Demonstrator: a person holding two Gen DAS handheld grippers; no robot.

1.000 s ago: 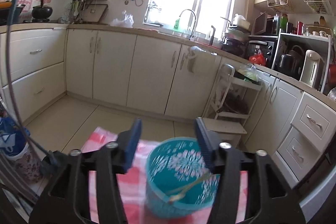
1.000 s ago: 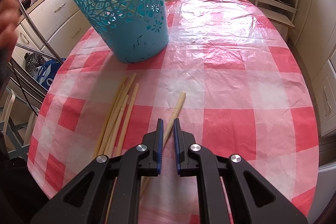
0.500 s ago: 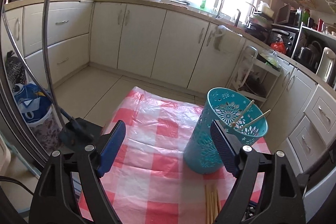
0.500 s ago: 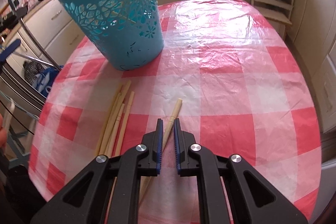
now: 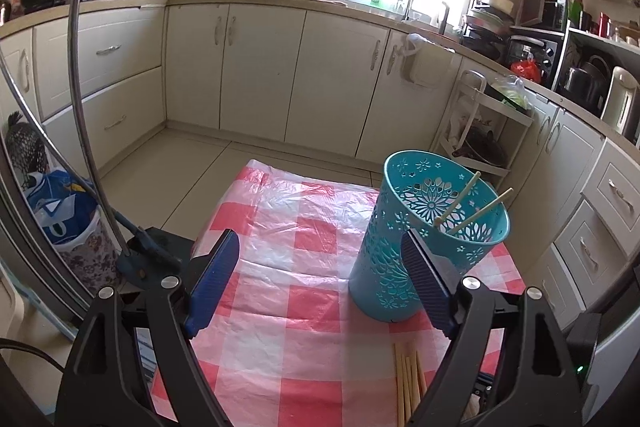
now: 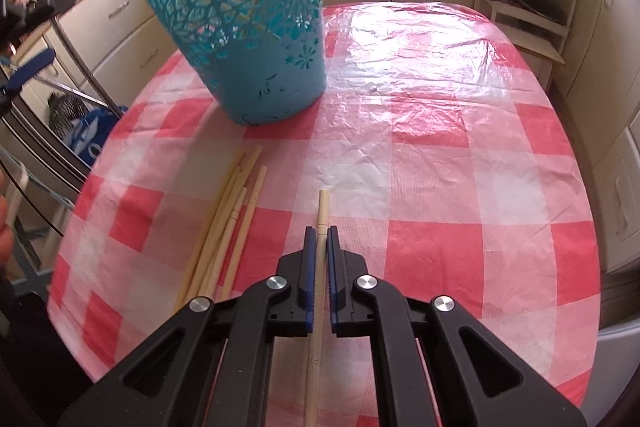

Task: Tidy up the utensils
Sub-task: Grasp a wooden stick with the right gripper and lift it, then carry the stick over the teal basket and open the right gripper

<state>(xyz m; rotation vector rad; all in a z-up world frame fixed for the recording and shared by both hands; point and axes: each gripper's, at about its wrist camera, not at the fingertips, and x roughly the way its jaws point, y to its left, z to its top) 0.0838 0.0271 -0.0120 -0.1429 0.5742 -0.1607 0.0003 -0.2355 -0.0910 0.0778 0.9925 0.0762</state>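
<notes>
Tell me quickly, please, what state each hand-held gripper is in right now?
Left hand-held gripper: open, holding nothing.
Right hand-held gripper: closed on a single chopstick.

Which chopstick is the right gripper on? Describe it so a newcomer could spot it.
On the red-checked tablecloth, in front of the teal basket, a bundle of chopsticks lies to the left. The single chopstick lies apart to their right, clamped between the right gripper pads.
</notes>
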